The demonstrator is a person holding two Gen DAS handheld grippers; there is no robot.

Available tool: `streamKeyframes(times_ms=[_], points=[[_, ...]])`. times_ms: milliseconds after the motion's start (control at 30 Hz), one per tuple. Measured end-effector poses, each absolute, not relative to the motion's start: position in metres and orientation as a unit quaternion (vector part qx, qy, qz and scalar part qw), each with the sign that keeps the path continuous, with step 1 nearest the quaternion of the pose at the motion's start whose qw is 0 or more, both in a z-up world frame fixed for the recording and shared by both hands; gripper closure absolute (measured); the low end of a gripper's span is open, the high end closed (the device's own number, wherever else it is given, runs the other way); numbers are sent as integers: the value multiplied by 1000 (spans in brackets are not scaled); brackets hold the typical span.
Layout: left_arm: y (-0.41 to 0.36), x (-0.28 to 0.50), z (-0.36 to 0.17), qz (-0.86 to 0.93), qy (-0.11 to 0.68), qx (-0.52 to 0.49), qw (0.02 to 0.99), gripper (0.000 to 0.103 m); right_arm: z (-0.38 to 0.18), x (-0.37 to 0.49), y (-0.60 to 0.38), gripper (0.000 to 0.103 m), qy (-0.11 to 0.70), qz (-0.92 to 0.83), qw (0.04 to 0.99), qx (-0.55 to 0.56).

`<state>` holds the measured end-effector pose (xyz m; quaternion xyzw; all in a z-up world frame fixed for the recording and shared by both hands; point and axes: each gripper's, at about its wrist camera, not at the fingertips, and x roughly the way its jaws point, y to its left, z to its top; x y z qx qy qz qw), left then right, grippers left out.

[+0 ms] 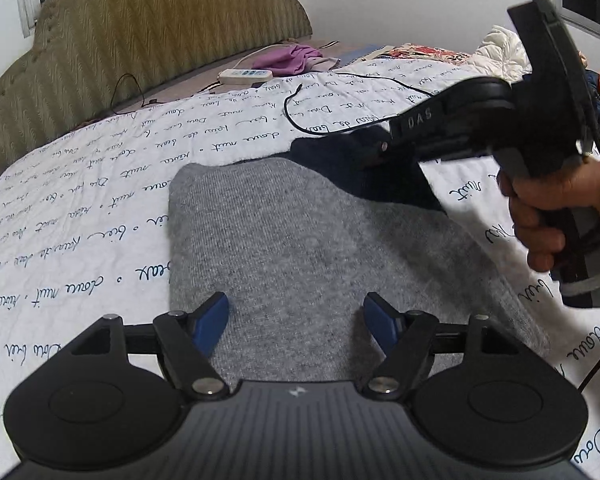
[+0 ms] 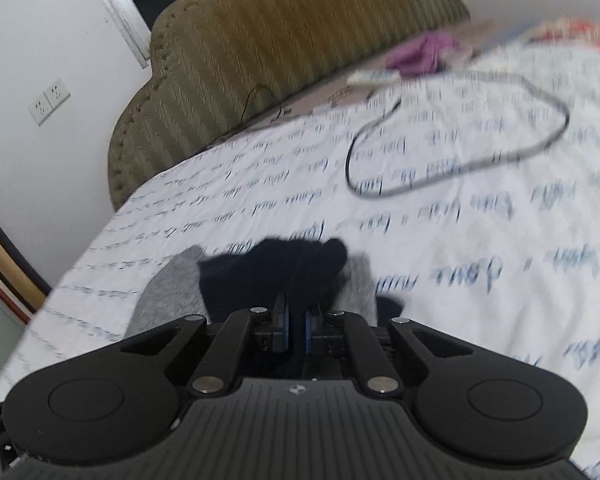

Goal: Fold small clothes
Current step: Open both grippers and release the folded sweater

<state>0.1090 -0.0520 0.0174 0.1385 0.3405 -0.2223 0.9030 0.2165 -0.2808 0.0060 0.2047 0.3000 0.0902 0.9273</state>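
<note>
Folding progress: looks like roughly mid-fold to me, one grey knit garment (image 1: 308, 248) lying mostly flat on the bed's quilt (image 1: 100, 200), its dark navy end (image 1: 380, 176) being worked on at the side toward the headboard (image 1: 140, 40)
Garment spot: middle of the quilt, well short of the headboard, near edge right under the left claw
Left claw (image 1: 296, 328): released, blue pads (image 1: 212, 320) spread wide over the grey knit with nothing pinched between them, so it's hovering or resting, not gripping
Right claw (image 2: 296, 320): clenched, jaws drawn together on the dark navy part (image 2: 276, 268) of the garment; from the left view it reaches in toward that same dark end, a hand (image 1: 548, 216) around its handle
Done so far: hard to call, the grey body looks smoothed out, left edge straight, no big wrinkles, and I can't tell if a fold is already in it
Left to do: my guess is the navy end still has to get carried over the grey body and laid down, then probably another fold to make it compact
Other stuff toward the headboard: loose black cable (image 1: 320, 96), white power strip (image 1: 244, 76), purple cloth (image 1: 292, 58), none of it touching the garment
Blur note: right view is smeared, so the exact bite on the fabric is fuzzy
</note>
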Motion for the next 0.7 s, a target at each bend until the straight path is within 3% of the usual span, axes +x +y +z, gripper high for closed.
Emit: streamKeyframes(times_ms=[167,233,300,533,700], points=[[-53,108,13,-221,345,141,901,25,0,223,-271,90,333,77,929,144],[-54,107,11,-221,346,143,901,23,0,216,-269,72,326,55,935,131],[-53,105,9,-221,348,143,900,22,6,204,-271,64,314,29,939,138],[-50,104,7,-222,354,135,899,22,26,144,-255,65,275,38,953,117],[-48,100,6,-217,356,132,899,21,6,149,-240,65,328,17,942,65]])
